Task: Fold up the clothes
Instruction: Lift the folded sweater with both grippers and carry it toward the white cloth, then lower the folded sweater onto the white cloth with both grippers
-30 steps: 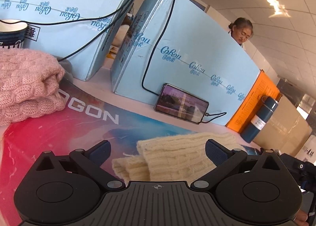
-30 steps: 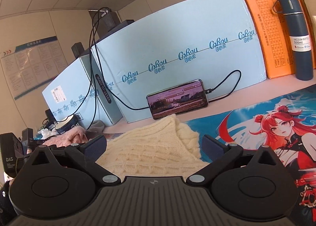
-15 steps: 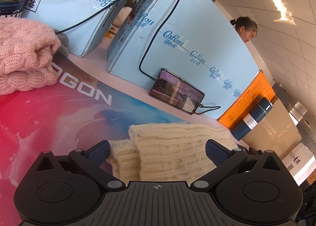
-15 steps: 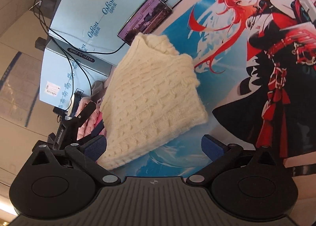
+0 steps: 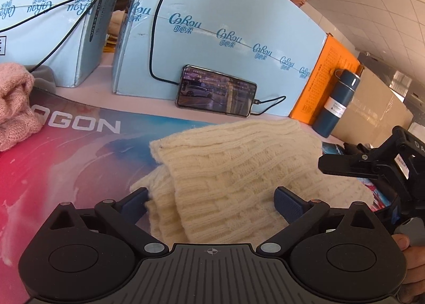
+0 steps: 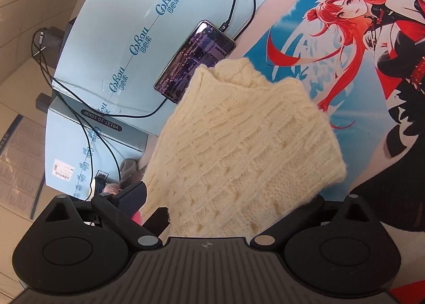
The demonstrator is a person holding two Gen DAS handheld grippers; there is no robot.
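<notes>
My left gripper (image 5: 211,201) is spread wide, its 2 fingers straddling the near end of a folded cream knit sweater (image 5: 239,171) without pinching it. My right gripper (image 6: 225,197) is likewise spread over the sweater's other side. The sweater lies mid-mat on the printed desk mat (image 5: 66,150), in front of a phone (image 5: 216,90) leaning on a blue box (image 5: 225,12). A pink knit (image 5: 13,102) sits at the mat's left edge.

Right tool (image 6: 220,197) tilted over, closer onto cream sweater (image 6: 239,144).
</notes>
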